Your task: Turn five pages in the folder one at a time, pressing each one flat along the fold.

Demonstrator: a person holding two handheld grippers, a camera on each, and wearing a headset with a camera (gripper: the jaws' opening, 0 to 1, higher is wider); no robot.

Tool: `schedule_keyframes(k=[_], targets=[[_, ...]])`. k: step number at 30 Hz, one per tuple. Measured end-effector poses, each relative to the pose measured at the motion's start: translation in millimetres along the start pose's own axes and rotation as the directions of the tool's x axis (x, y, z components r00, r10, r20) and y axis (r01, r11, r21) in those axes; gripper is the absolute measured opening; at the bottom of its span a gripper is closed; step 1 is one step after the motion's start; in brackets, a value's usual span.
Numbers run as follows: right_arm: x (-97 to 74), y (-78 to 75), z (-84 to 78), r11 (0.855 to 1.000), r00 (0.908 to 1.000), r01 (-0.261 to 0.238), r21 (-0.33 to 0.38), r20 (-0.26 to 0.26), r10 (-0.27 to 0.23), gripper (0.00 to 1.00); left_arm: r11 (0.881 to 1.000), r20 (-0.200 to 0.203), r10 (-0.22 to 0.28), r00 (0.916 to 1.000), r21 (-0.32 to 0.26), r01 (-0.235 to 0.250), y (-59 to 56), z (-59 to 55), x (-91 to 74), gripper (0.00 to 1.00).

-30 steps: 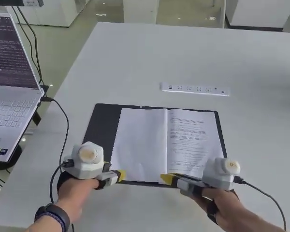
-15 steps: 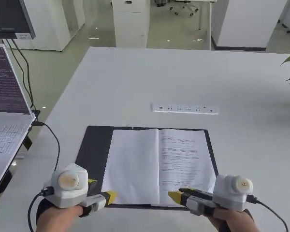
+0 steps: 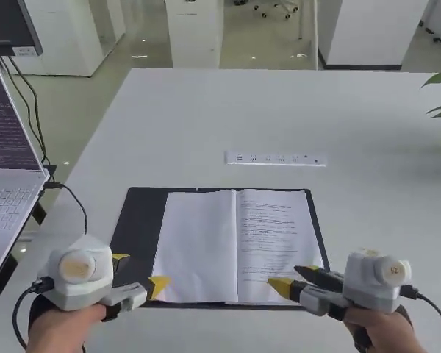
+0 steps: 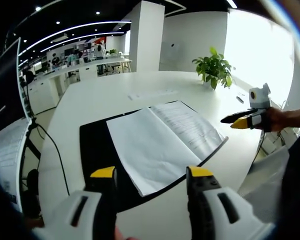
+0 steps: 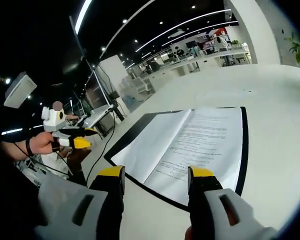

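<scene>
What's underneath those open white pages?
A black folder lies under the pages, its cover showing at left. Any sheets beneath the top ones are hidden.

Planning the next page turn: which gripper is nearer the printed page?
Right. The right gripper sits at the printed page's lower edge; the left gripper is across the blank page, near its lower-left corner.

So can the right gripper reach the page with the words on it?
Probably yes. The right gripper is open and sits by the near edge of the printed page, with nothing between them.
</scene>
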State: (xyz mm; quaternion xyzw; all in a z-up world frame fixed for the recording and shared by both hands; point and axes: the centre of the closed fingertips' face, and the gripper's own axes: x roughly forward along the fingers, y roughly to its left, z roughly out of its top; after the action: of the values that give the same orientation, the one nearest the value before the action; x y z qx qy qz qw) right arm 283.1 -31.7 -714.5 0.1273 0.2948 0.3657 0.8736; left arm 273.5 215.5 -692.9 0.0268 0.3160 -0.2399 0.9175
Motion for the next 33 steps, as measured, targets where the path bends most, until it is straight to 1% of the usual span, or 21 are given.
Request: schedule_keyframes(k=[2,5,7,10,11,14,17,19,22,26,27,29,33], targets=[[-8.2,0.6,3.8,1.000,0.9999,0.010,0.002,0.013,-0.010,0.50,1.000,0.016,0.004,0.9999,0.004,-0.004,-1.1,4.4,-4.7,0.57],[-16.5,-0.6,5.4,1.000,0.9994,0.028,-0.011,0.022,-0.028,0.52,1.000,0.028,0.009,0.9996,0.008,-0.009,-2.5,8.8,-10.8,0.59],[-23.2,-0.4,6.6,0.999,0.9988,0.040,-0.016,0.028,-0.040,0.55,1.000,0.036,0.013,0.9993,0.010,-0.013,-2.9,10.7,-13.8,0.61],[-31.7,-0.5,6.3,0.998,0.9982,0.053,-0.023,0.029,-0.052,0.58,1.000,0.046,0.024,0.9986,0.012,-0.025,-2.8,12.3,-20.8,0.62],[-35.6,0.2,6.3,0.998,0.9979,0.058,-0.029,0.030,-0.057,0.59,0.999,0.060,0.033,0.9977,0.013,-0.033,-1.8,13.4,-23.8,0.62],[-44.4,1.5,5.6,0.996,0.9974,0.069,-0.049,0.026,-0.068,0.62,0.999,0.081,0.042,0.9959,-0.010,-0.041,-0.4,14.1,-28.9,0.64],[-57.1,2.9,9.8,0.996,0.9948,0.086,-0.037,0.058,-0.084,0.64,0.998,0.097,0.057,0.9937,-0.018,-0.055,-1.1,17.0,-37.0,0.66],[-62.3,2.3,11.2,0.995,0.9931,0.097,-0.034,0.070,-0.094,0.64,0.998,0.105,0.064,0.9924,-0.018,-0.062,-0.4,18.7,-40.8,0.67],[-68.7,2.4,10.6,0.994,0.9914,0.109,-0.034,0.077,-0.106,0.65,0.998,0.111,0.064,0.9918,-0.014,-0.063,-1.1,20.2,-44.2,0.70],[-74.1,2.7,7.5,0.992,0.9913,0.116,-0.050,0.068,-0.112,0.67,0.999,0.104,0.054,0.9931,-0.004,-0.054,-3.1,17.1,-44.3,0.75],[-76.0,2.5,6.5,0.992,0.9911,0.118,-0.048,0.068,-0.114,0.68,0.999,0.110,0.050,0.9927,-0.004,-0.050,-4.3,16.9,-44.8,0.76],[-79.1,0.9,5.2,0.991,0.9899,0.126,-0.036,0.071,-0.123,0.69,0.999,0.113,0.044,0.9927,-0.010,-0.044,-5.5,16.4,-44.5,0.77],[-84.8,2.2,2.5,0.990,0.9886,0.134,-0.034,0.073,-0.132,0.69,0.999,0.101,0.032,0.9944,-0.001,-0.032,-11.0,13.7,-42.4,0.77]])
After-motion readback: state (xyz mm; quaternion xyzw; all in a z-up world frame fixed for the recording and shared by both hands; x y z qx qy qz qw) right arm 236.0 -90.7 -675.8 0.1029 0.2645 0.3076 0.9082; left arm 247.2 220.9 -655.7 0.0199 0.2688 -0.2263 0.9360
